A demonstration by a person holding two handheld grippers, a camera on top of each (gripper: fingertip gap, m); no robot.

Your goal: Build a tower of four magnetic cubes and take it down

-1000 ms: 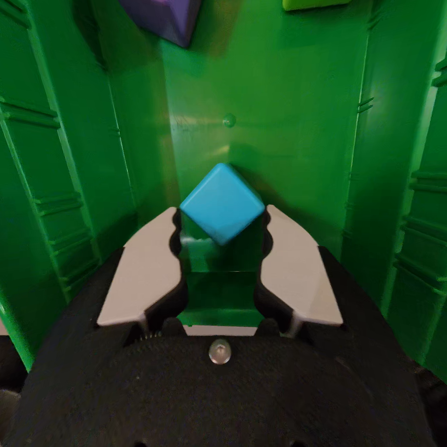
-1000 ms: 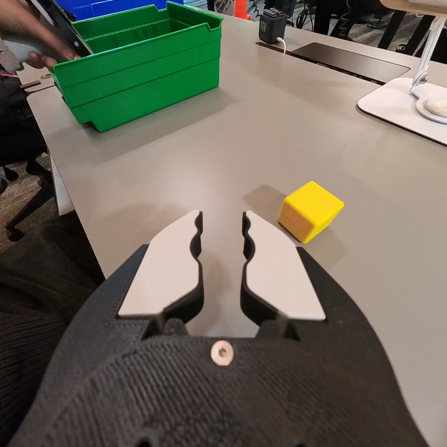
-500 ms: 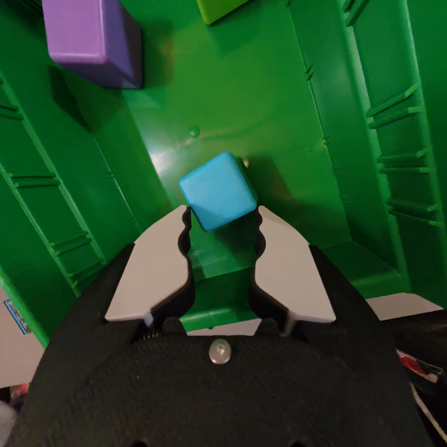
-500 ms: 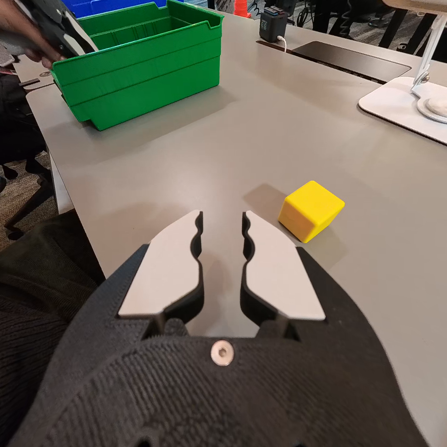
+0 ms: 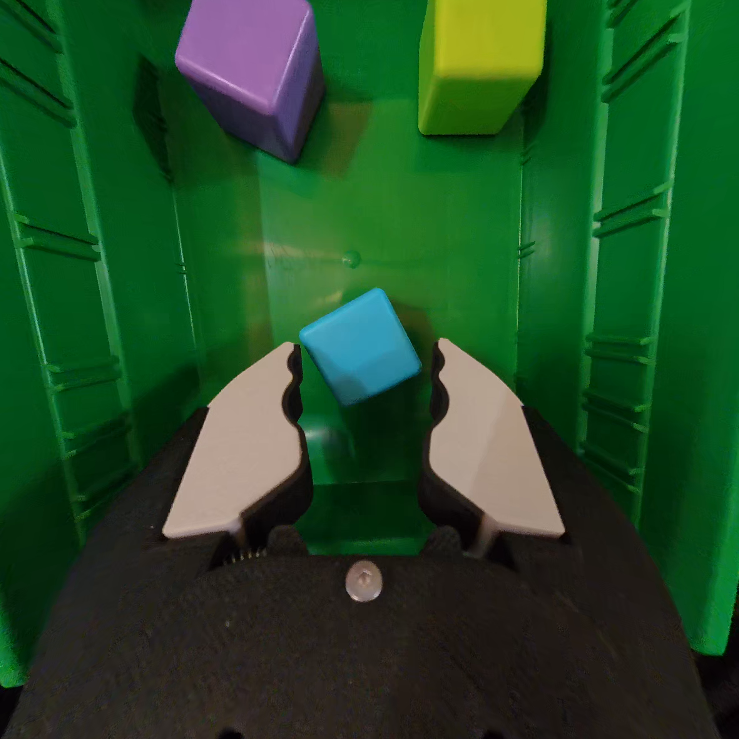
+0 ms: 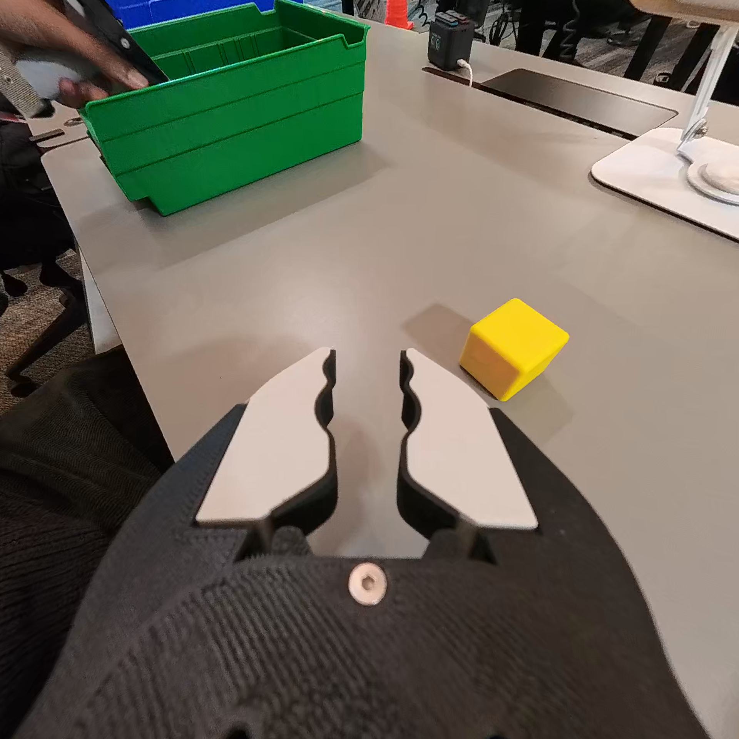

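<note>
Right, my left gripper (image 5: 366,352) has fingers spread w/ the blue cube (image 5: 360,347) loose btwn the tips, mid-frame inside the green bin (image 5: 592,280); I'd lift straight. Right gripper (image 6: 367,354) fingers apart, empty, yellow cube (image 6: 514,348) just right.

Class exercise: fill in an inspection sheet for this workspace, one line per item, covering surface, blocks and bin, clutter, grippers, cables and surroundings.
Surface: grey table, mostly bare.
Blocks and bin: blue cube, purple block and lime block inside green bin; yellow cube on the table.
Clutter: white stand base; black charger.
Grippers: left gripper open, around the blue cube; right gripper open, empty, beside the yellow cube.
Cables: white cable at the charger.
Surroundings: blue bin, orange cone.
</note>
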